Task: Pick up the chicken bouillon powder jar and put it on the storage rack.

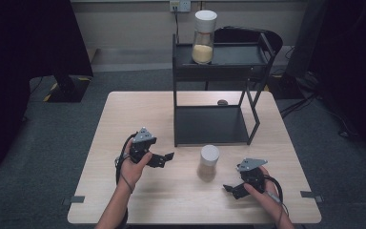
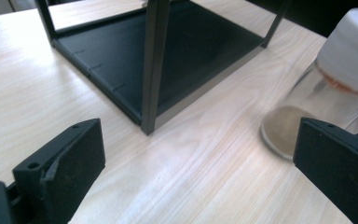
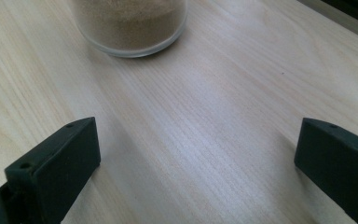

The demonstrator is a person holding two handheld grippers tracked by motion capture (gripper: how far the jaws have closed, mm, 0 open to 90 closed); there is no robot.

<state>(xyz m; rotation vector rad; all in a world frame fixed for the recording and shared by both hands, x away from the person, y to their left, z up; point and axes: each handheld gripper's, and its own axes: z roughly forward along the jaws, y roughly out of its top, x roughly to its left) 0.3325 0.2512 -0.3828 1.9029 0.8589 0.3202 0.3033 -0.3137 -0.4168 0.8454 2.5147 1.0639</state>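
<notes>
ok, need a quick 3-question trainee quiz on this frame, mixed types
1. True or false: the left gripper is shut on the jar on the table.
2. Where does the second jar stand? A) top shelf of the black rack B) bottom shelf C) the floor
3. Fill in: both jars have ____ lids.

Key: 1 false, both the left gripper and the right gripper are open and apart from it; 2 A; 3 white.

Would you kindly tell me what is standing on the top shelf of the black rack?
On the black rack, the top shelf holds one glass jar with a white lid, partly filled with pale yellow grains. The shelf's far corners lie in shadow, so anything small there cannot be made out.
</notes>
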